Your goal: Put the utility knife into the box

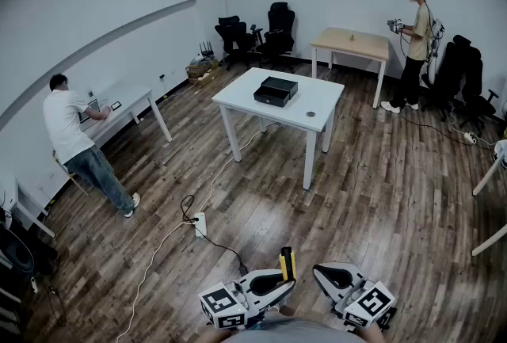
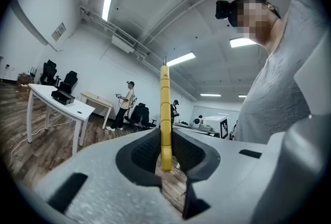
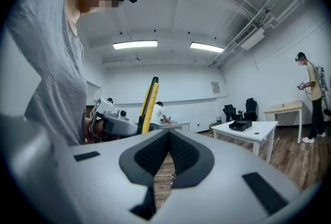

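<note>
The yellow utility knife [image 1: 287,262] stands upright between the jaws of my left gripper [image 1: 285,283], which is shut on it at the bottom of the head view. In the left gripper view the knife [image 2: 165,109] rises thin-edge-on from the pads of that gripper [image 2: 165,139]. Beside it, my right gripper [image 1: 322,273] is shut with nothing in it; its pads [image 3: 182,153] meet, and it sees the knife [image 3: 149,104] to its left. The black box [image 1: 276,89] lies on the white table [image 1: 317,108], far ahead across the floor.
A power strip [image 1: 200,224] and cables [image 1: 226,248] lie on the wooden floor between me and the table. One person [image 1: 73,139] stands at a desk on the left, another [image 1: 413,44] by a wooden table [image 1: 352,43] at the back. Office chairs [image 1: 257,34] line the far wall.
</note>
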A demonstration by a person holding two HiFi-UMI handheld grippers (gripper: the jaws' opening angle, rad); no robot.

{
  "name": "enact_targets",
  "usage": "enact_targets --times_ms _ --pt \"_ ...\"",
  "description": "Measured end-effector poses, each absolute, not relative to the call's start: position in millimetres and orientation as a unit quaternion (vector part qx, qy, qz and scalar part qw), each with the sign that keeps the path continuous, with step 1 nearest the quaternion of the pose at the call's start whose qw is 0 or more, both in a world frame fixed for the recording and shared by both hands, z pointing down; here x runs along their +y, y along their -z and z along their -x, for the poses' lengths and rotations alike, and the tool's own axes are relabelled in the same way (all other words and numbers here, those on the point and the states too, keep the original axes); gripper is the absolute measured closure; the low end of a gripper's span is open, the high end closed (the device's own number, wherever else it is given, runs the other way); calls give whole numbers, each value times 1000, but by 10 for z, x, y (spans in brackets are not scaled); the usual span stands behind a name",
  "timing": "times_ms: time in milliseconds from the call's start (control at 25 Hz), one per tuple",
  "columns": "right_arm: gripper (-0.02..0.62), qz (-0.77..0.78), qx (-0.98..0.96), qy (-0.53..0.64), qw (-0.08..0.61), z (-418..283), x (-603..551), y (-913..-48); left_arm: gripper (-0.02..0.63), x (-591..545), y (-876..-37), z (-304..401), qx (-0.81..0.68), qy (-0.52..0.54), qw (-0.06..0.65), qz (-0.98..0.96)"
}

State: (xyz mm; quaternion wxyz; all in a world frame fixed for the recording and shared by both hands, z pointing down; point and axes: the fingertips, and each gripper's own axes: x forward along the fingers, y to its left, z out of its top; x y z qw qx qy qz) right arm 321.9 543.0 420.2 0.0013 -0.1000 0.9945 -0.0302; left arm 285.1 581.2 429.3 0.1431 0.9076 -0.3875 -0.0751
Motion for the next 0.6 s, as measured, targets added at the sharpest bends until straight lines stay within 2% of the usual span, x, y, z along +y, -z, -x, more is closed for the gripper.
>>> enact_targets --times_ms 400,600 --pt "566 101 994 32 3 -3295 5437 -4219 529 5817 -4312 -2940 -386 68 145 -909" --pt "565 87 995 38 24 -3322 5451 -4166 529 5805 -4303 -2987 -387 67 143 -909"
